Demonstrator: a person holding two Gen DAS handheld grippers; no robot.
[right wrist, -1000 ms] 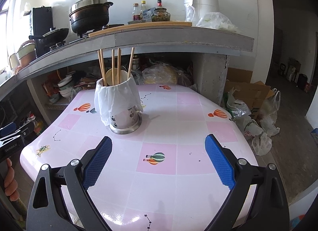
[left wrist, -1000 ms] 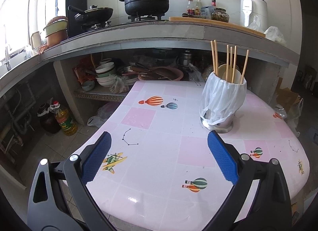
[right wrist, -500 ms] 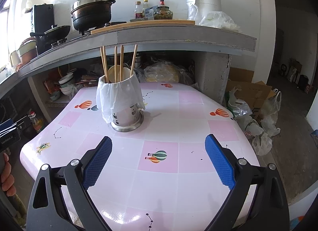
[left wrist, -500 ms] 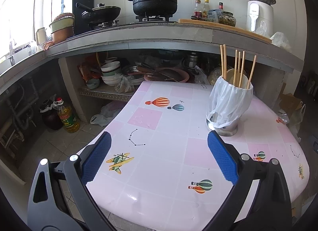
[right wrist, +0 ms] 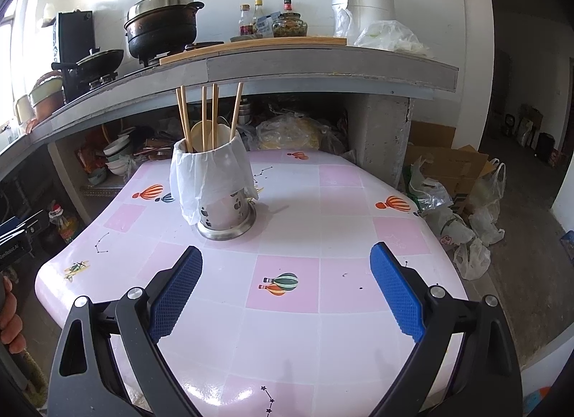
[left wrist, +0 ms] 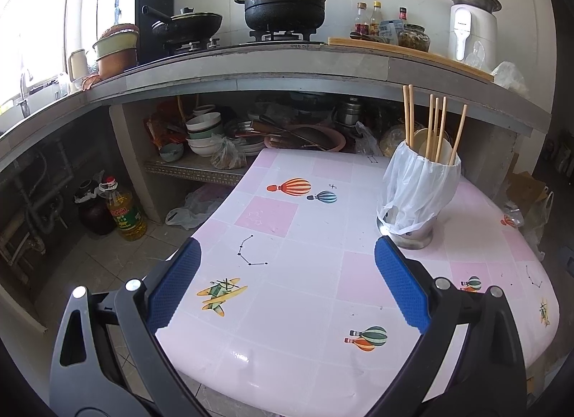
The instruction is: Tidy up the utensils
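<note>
Hovering over the pink surface (left wrist: 315,295), both the left tool (left wrist: 287,286) and right tool (right wrist: 285,289) are spread wide, holding nothing. Chopsticks (right wrist: 204,117) stand upright in a bag-wrapped metal holder (right wrist: 224,212) on the surface, ahead of both tools.

Partly legible white lettering "onRobot.AI" on the black device (right wrist: 19,237) far left of the right tongs. Brand marks on the white appliance (left wrist: 470,26) and oil bottle (left wrist: 123,211) too small to read.
</note>
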